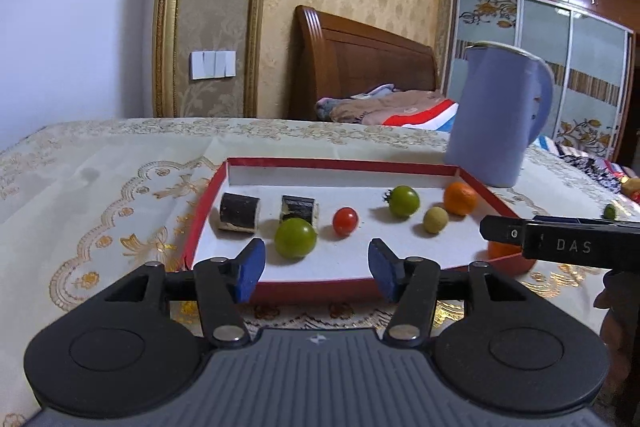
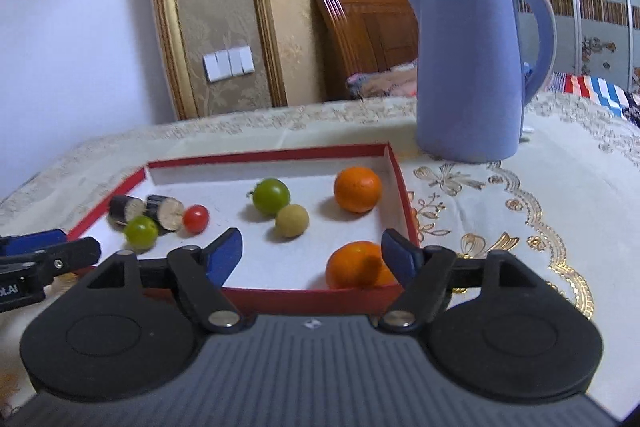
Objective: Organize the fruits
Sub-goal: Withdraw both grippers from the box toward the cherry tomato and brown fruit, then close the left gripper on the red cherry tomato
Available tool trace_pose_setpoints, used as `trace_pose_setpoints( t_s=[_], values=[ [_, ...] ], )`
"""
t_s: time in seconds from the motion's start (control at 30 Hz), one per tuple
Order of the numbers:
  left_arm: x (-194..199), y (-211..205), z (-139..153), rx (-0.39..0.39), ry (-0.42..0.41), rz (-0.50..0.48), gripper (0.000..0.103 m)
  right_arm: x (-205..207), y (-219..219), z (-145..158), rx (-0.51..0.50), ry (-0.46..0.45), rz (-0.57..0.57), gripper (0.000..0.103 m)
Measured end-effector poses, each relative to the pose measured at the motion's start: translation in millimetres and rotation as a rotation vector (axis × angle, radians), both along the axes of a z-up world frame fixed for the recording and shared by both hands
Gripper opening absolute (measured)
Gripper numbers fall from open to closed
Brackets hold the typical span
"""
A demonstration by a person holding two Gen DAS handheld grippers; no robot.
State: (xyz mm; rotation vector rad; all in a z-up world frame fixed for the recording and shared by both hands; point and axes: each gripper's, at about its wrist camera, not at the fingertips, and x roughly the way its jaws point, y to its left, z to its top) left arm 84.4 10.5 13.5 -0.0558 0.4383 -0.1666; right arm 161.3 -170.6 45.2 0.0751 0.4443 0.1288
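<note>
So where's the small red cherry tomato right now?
In the red-rimmed tray, the small red cherry tomato sits left of centre, between the near green tomato and the stemmed green tomato.

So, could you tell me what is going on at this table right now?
A person is sorting fruit with a handheld gripper in each hand. Both the left gripper and the right gripper are open and hold nothing, poised at the near edge of a red-rimmed tray. In the tray lie two green tomatoes, a red tomato, two oranges, a small yellowish fruit and two dark cut pieces. A blue kettle stands behind the tray.
</note>
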Motion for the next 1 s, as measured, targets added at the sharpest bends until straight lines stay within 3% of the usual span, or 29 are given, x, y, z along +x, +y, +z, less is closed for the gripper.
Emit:
trace_pose_setpoints(
  t_s=[0.1, 0.27, 0.43, 0.53, 0.67, 1.0],
  values=[
    [-6.5, -0.1, -0.8, -0.019, 0.020, -0.057, 0.056, -10.1, 0.3, -1.1, -0.030, -0.017, -0.011, 0.080],
    [-16.7, -5.6, -3.8, -0.035, 0.052, -0.195, 0.057, -12.5, -9.1, -2.5, 0.008, 0.011, -0.028, 0.080],
    [-22.9, -19.0, -7.8, 0.028, 0.053, -0.254, 0.057, -11.6, -7.5, -5.2, -0.004, 0.026, -0.030, 0.080],
    [-21.9, -24.4, -12.8, 0.032, 0.105, -0.325, 0.057, -12.3, -7.7, -5.1, -0.003, 0.025, -0.034, 0.087],
    [-26.7, -38.9, -18.3, 0.125, 0.091, -0.325, 0.057, -11.1, -7.7, -5.8, -0.004, 0.034, -0.037, 0.087],
    [-30.8, -51.5, -25.6, 0.189, 0.109, -0.390, 0.057, -10.2, -8.4, -6.3, -0.002, 0.041, -0.038, 0.088]
  ],
)
